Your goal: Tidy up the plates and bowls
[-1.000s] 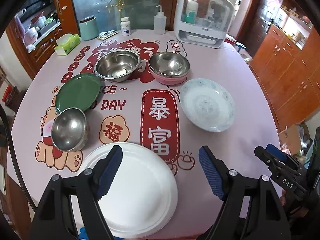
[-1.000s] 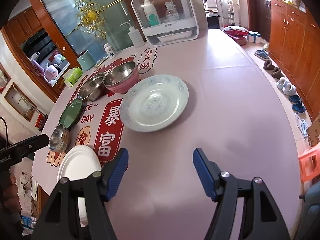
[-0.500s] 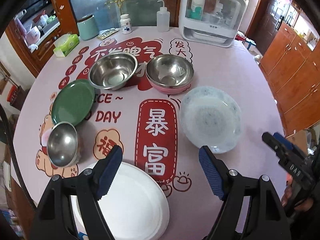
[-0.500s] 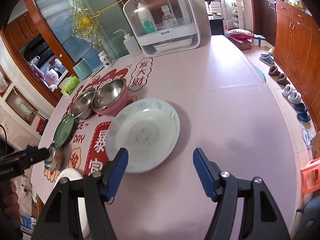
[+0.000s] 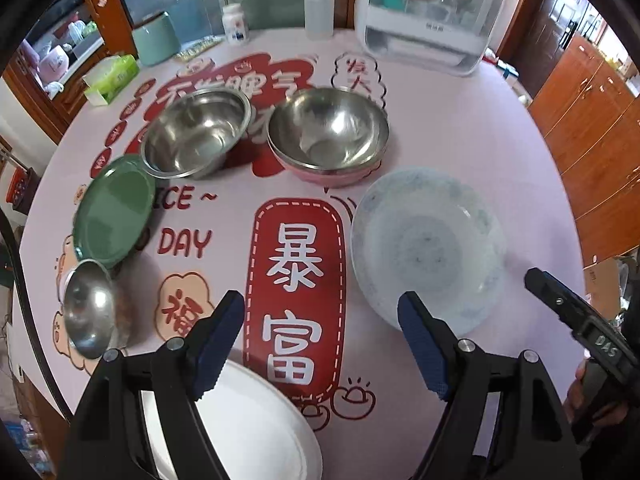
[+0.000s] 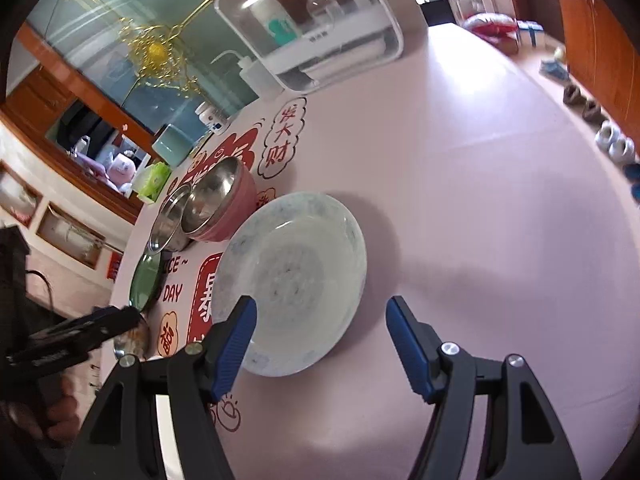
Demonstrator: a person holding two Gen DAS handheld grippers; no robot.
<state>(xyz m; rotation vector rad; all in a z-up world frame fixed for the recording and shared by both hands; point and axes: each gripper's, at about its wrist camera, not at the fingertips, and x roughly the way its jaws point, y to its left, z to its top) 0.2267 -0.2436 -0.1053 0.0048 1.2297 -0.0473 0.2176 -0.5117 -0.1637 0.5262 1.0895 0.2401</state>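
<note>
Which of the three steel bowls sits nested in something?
The right-hand steel bowl, resting inside a pink bowl. The other large bowl and the small bowl stand directly on the tablecloth.

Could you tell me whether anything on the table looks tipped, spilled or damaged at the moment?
Only one thing stands out: the small steel bowl near the table's left edge is tilted toward the green plate instead of sitting flat. The other bowls and plates sit upright and apart; I see no spills or breakage.
</note>
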